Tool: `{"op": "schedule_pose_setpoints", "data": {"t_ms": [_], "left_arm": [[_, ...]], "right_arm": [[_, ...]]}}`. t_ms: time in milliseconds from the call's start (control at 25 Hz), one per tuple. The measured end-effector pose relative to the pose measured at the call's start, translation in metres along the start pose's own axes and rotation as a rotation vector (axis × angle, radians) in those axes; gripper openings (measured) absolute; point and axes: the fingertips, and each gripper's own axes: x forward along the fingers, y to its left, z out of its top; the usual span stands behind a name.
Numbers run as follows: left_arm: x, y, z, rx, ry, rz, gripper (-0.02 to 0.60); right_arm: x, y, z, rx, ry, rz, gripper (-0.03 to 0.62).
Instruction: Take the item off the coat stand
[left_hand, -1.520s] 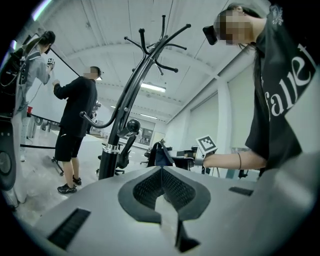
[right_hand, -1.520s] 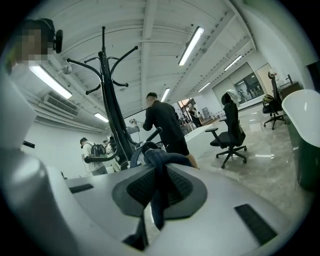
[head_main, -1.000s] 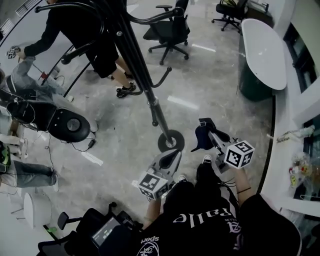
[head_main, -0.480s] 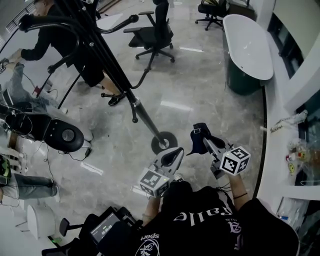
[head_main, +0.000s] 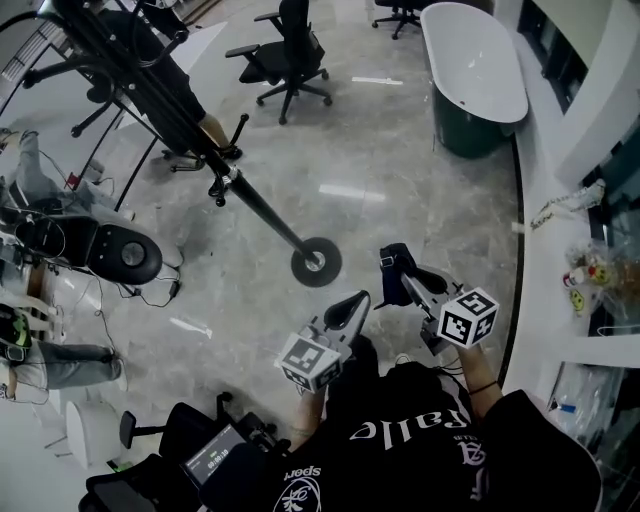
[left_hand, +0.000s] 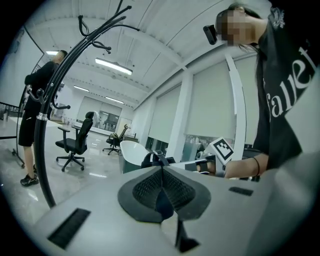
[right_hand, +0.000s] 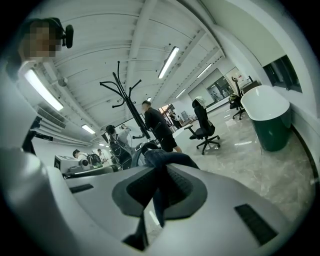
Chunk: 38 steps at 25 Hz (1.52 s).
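Right claw (head_main: 408, 282) pinches the dark blue fabric item (head_main: 392, 266), which hangs off the coat stand (head_main: 255, 205) (round base on the floor nearby). Left claw (head_main: 350, 304) is pressed together with nothing in it, just beside the right.

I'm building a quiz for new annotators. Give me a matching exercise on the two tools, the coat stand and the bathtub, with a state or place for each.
1. left tool
2. right tool
3. coat stand
4. bathtub

A. white inside, dark outside
B. shut on the dark item
C. shut, nothing held
D. round base on the grey floor

Pairs: 1-C, 2-B, 3-D, 4-A
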Motion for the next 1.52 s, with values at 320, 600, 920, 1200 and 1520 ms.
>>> {"op": "schedule_pose_setpoints", "data": {"t_ms": [320, 600, 920, 1200, 1520], "left_arm": [[-0.006, -0.081, -0.062, -0.017, 0.104, -0.014, 0.005], [-0.017, -0.104, -0.066, -0.002, 0.114, -0.026, 0.005], [-0.078, -0.105, -0.067, 0.039, 0.077, -0.025, 0.005], [-0.177, -0.087, -0.077, 0.024, 0.058, 0.013, 0.005], [-0.256, -0.071, -0.07, 0.047, 0.018, 0.003, 0.005]], "right_arm": [[-0.078, -0.01, -0.046, 0.021, -0.009, -0.037, 0.037], [-0.107, 0.009, -0.077, 0.058, 0.007, -0.051, 0.037], [-0.1, 0.066, -0.103, -0.002, 0.007, -0.051, 0.037], [-0.081, 0.139, -0.133, -0.002, -0.018, -0.078, 0.037], [-0.063, 0.214, -0.165, 0.013, -0.025, -0.09, 0.037]]}}
